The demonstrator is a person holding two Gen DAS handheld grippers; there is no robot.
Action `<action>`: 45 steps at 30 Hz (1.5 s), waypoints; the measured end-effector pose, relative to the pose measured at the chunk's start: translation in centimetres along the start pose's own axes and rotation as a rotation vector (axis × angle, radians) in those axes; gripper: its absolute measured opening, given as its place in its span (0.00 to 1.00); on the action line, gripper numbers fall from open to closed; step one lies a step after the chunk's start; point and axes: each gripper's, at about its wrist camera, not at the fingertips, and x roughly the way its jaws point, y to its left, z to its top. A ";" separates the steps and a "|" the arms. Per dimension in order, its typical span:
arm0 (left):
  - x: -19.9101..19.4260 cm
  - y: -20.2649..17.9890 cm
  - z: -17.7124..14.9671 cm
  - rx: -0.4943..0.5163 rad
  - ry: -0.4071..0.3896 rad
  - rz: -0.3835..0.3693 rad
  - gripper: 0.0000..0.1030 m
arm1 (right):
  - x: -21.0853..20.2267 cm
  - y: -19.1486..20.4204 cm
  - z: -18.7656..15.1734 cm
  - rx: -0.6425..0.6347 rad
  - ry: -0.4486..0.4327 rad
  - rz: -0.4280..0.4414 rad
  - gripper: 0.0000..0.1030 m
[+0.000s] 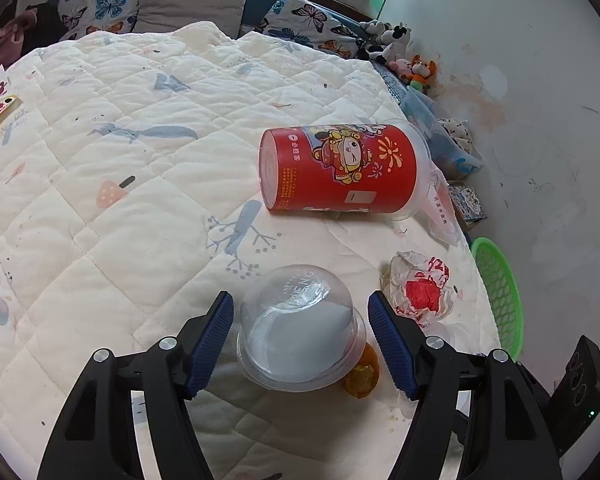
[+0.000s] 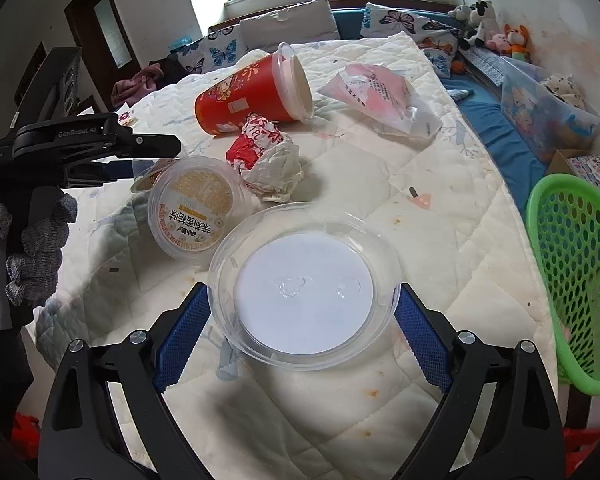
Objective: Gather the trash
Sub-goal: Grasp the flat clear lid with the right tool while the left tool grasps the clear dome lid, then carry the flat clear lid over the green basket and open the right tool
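We hold a clear lid (image 2: 306, 284) in our wide right gripper (image 2: 302, 334). Our half-open left gripper (image 1: 300, 344) straddles a tub (image 1: 300, 328), not visibly gripping; red cup (image 1: 342, 170) at twelve o'clock.

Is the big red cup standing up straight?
No, the red cup lies on its side on the quilt, its open mouth facing sideways.

Quilted bed (image 1: 100, 208), red cup (image 1: 340, 168) on its side, crumpled wrapper (image 1: 420, 292), clear tub (image 1: 300, 320)
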 end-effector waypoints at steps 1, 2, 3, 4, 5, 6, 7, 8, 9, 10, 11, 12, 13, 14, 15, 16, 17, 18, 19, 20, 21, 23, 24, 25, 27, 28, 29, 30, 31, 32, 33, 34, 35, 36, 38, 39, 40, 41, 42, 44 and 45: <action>0.0 0.0 0.0 0.001 0.000 -0.004 0.59 | -0.1 -0.1 0.0 0.002 0.000 -0.001 0.88; 0.0 0.0 -0.1 0.004 0.003 -0.006 0.55 | -0.1 -0.1 -0.1 0.004 -0.001 -0.002 0.88; 0.0 -0.1 -0.1 0.007 0.004 -0.005 0.55 | -0.2 -0.2 -0.1 0.006 -0.001 -0.002 0.88; 0.0 -0.1 -0.2 0.009 0.002 -0.005 0.55 | -0.3 -0.3 -0.1 0.009 -0.002 -0.002 0.88; -0.1 -0.1 -0.2 0.010 -0.001 -0.006 0.55 | -0.4 -0.3 -0.2 0.012 -0.003 -0.002 0.88; -0.3 -0.1 -0.2 0.015 -0.006 -0.004 0.55 | -0.5 -0.3 -0.2 0.015 -0.004 -0.002 0.88; -0.4 -0.2 -0.2 0.018 -0.011 -0.002 0.55 | -0.6 -0.3 -0.2 0.017 -0.006 -0.002 0.88; -0.7 -0.2 -0.2 0.021 -0.015 -0.001 0.55 | -0.7 -0.4 -0.2 0.021 -0.008 -0.001 0.88; -0.9 -0.3 -0.2 0.023 -0.019 0.000 0.55 | -0.8 -0.4 -0.2 0.026 -0.010 0.002 0.88; -1.3 -0.4 -0.2 0.028 -0.028 0.002 0.55 | -0.9 -0.5 -0.2 0.029 -0.013 0.003 0.88; -1.6 -0.5 -0.2 0.032 -0.035 0.003 0.55 | -1.1 -0.5 -0.2 0.032 -0.015 0.005 0.88; -2.1 -0.7 -0.1 0.039 -0.047 0.006 0.55 | -1.3 -0.5 -0.2 0.033 -0.020 0.005 0.88; -2.5 -0.9 -0.1 0.044 -0.054 0.005 0.55 | -1.5 -0.5 -0.2 0.034 -0.023 0.003 0.88; -3.0 -1.1 -0.1 0.050 -0.064 0.001 0.55 | -1.7 -0.6 -0.2 0.035 -0.026 0.003 0.88; -3.6 -1.4 -0.1 0.059 -0.075 -0.004 0.55 | -1.9 -0.6 -0.2 0.037 -0.029 0.004 0.88; -3.9 -1.7 0.0 0.064 -0.081 -0.006 0.55 | -2.1 -0.7 -0.2 0.039 -0.033 0.004 0.88; -4.3 -2.1 0.1 0.073 -0.088 -0.010 0.55 | -2.3 -0.7 -0.2 0.041 -0.037 0.004 0.88; -4.8 -2.6 0.2 0.084 -0.095 -0.018 0.55 | -2.6 -0.8 -0.2 0.044 -0.042 0.002 0.88; -5.1 -3.1 0.2 0.093 -0.100 -0.022 0.55 | -2.8 -0.9 -0.2 0.046 -0.046 0.001 0.88; -5.4 -3.5 0.2 0.100 -0.104 -0.025 0.55 | -3.1 -1.0 -0.3 0.050 -0.052 -0.003 0.88; -5.6 -4.1 0.2 0.109 -0.107 -0.033 0.55 | -3.4 -1.2 -0.3 0.056 -0.059 -0.007 0.88; -5.9 -5.4 0.3 0.129 -0.114 -0.047 0.55 | -3.8 -1.8 -0.4 0.074 -0.065 -0.006 0.88; -6.0 -6.1 0.4 0.141 -0.116 -0.057 0.55 | -4.1 -2.1 -0.4 0.086 -0.071 -0.007 0.88; -5.9 -6.6 0.4 0.148 -0.116 -0.063 0.55 | -4.4 -2.4 -0.5 0.093 -0.074 -0.009 0.88; -5.8 -7.9 0.5 0.164 -0.113 -0.075 0.55 | -5.0 -3.2 -0.5 0.105 -0.086 -0.022 0.88; -5.7 -8.7 0.5 0.175 -0.111 -0.081 0.55 | -5.4 -3.7 -0.5 0.113 -0.093 -0.030 0.88; -5.6 -9.3 0.6 0.184 -0.110 -0.087 0.55 | -5.8 -4.2 -0.6 0.121 -0.098 -0.038 0.88; -5.4 -9.9 0.7 0.191 -0.108 -0.094 0.55 | -6.2 -5.0 -0.6 0.134 -0.103 -0.049 0.88; -5.2 -10.7 0.7 0.200 -0.104 -0.103 0.55 | -6.6 -5.8 -0.7 0.143 -0.107 -0.063 0.88; -5.0 -11.4 0.8 0.207 -0.101 -0.108 0.55 | -6.9 -6.4 -0.8 0.152 -0.110 -0.074 0.88; -4.7 -12.0 0.8 0.214 -0.098 -0.115 0.55 | -7.1 -7.3 -0.9 0.165 -0.112 -0.085 0.88; -4.4 -12.9 0.9 0.225 -0.094 -0.120 0.55 | -7.5 -8.5 -1.0 0.186 -0.114 -0.100 0.88; -4.1 -13.6 0.9 0.235 -0.089 -0.126 0.55 | -7.8 -9.6 -1.2 0.204 -0.116 -0.115 0.88; -3.8 -14.4 0.9 0.245 -0.085 -0.132 0.55 | -8.1 -11.1 -1.3 0.228 -0.113 -0.135 0.88; -3.1 -16.0 1.0 0.265 -0.074 -0.142 0.55 | -8.6 -13.6 -1.7 0.271 -0.108 -0.167 0.88; -2.8 -16.6 1.0 0.274 -0.070 -0.145 0.55 | -8.7 -14.7 -1.9 0.287 -0.104 -0.180 0.88; -2.4 -17.4 1.0 0.284 -0.065 -0.149 0.55 | -8.9 -16.0 -2.2 0.305 -0.097 -0.202 0.88; -2.0 -18.1 1.0 0.292 -0.059 -0.152 0.55 | -9.0 -17.3 -2.4 0.321 -0.092 -0.233 0.88; -1.7 -18.6 1.0 0.299 -0.055 -0.154 0.55 | -9.1 -18.6 -2.6 0.335 -0.085 -0.253 0.88; -1.0 -19.7 0.9 0.313 -0.043 -0.156 0.55 | -9.2 -20.4 -3.1 0.364 -0.076 -0.276 0.88; -0.6 -20.2 0.9 0.319 -0.036 -0.157 0.55 | -9.2 -21.6 -3.3 0.381 -0.070 -0.286 0.88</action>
